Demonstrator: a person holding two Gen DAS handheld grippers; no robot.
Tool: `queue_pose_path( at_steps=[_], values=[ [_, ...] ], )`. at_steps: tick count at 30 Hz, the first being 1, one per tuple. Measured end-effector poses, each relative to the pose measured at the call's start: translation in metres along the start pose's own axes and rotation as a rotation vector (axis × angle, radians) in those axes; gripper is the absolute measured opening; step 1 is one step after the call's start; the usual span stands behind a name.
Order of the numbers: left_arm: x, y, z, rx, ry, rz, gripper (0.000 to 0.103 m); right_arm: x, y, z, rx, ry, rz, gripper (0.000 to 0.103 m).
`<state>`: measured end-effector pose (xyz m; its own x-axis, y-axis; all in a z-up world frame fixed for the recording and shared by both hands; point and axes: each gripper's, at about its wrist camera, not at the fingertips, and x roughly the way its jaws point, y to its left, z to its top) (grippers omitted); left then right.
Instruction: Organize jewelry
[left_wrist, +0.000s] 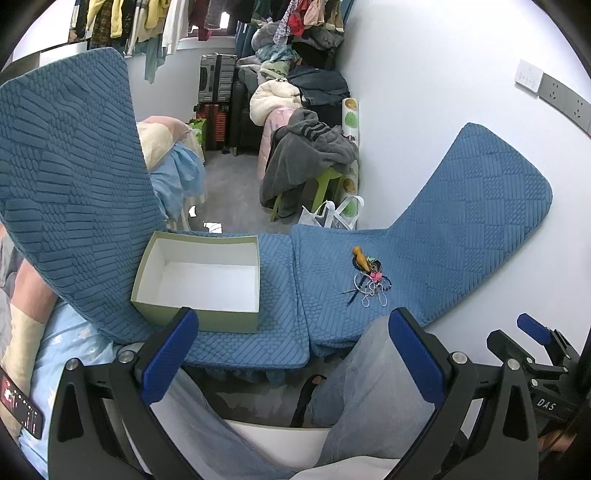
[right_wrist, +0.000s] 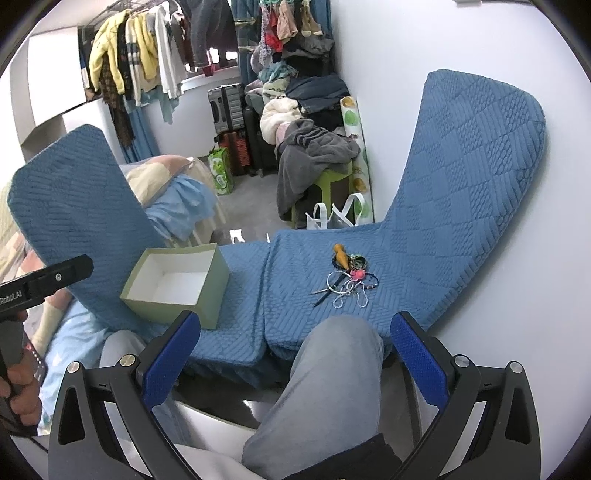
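A small heap of jewelry (left_wrist: 367, 275) lies on the right blue cushion (left_wrist: 332, 317): an orange hair clip (left_wrist: 360, 256), a pink bead piece, beaded strings and rings. It also shows in the right wrist view (right_wrist: 349, 277). An empty green box (left_wrist: 199, 280) with a white inside stands on the left cushion, also in the right wrist view (right_wrist: 177, 282). My left gripper (left_wrist: 291, 350) is open and empty, held back above my lap. My right gripper (right_wrist: 295, 354) is open and empty, nearer the jewelry side; it also shows at the left wrist view's right edge (left_wrist: 532, 332).
Two quilted blue cushion backs rise at the left (left_wrist: 66, 184) and right (left_wrist: 480, 229). A white wall (left_wrist: 443, 92) runs along the right. My grey-trousered knee (right_wrist: 332, 369) sits below the cushions. Beyond are a green stool with a grey garment (left_wrist: 306, 162), suitcases and hanging clothes.
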<state>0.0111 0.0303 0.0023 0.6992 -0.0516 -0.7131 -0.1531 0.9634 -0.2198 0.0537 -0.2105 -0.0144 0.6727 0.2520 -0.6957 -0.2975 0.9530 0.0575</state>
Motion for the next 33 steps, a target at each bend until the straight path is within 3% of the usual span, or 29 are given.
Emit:
queue_pose_path(
  at_steps=[8, 33],
  values=[
    [0.001, 0.007, -0.001, -0.003, 0.015, -0.012, 0.102, 0.001, 0.012, -0.001, -0.001, 0.0, 0.004, 0.103],
    [0.0, 0.011, -0.009, 0.009, 0.021, 0.01, 0.102, 0.003, -0.002, -0.015, 0.071, 0.002, -0.013, 0.103]
  ],
)
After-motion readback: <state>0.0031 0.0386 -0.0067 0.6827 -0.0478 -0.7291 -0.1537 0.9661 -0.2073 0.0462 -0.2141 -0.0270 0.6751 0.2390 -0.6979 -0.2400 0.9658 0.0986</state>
